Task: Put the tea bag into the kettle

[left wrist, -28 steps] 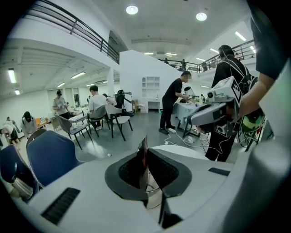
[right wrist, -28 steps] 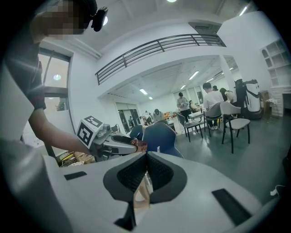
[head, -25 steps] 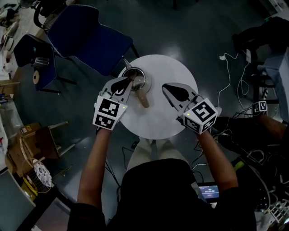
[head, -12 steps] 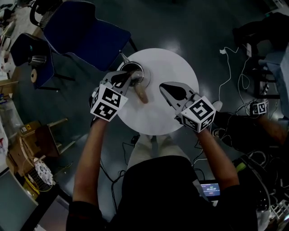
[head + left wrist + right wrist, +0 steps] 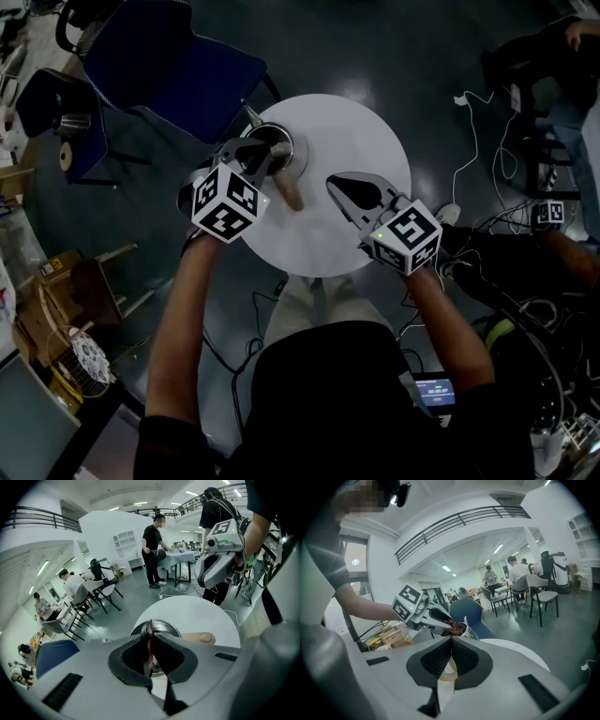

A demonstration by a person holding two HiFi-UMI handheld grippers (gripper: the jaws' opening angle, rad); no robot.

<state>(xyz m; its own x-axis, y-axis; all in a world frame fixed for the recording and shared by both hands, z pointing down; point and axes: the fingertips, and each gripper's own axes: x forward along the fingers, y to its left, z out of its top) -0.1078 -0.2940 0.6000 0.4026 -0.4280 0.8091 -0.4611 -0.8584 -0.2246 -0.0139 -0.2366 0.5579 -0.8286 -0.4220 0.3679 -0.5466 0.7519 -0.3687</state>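
**Position of items.** The kettle [image 5: 281, 142] stands at the far left edge of the round table [image 5: 347, 131]. Its wooden handle [image 5: 290, 192] points in toward the table's middle.

**Left tongs.** My left tongs [image 5: 149, 634] are clamped on the tea bag [image 5: 149, 645]. It shows as a thin reddish strip pinched between the jaw tips. The jaws sit directly above the kettle's open mouth, with the bag hanging over the opening. I judge this hold deliberate: a narrow pinch high on the bag lets it drop straight in without fouling the rim.

**Right tongs.** My right tongs [image 5: 342, 187] are closed tip to tip with nothing gripped. They hover over the table's right half, apart from the kettle and handle. I judge they are parked clear so as not to obstruct the drop. The kettle is not being steadied.

**Change from earlier.** A second ago my left tongs were nearer the table's near left edge, short of the kettle. They have since advanced, and the jaws now overlie the mouth. The right tongs have kept much the same station on the table.

**Status.** The bag is not yet released. Opening the left jaws is what remains.
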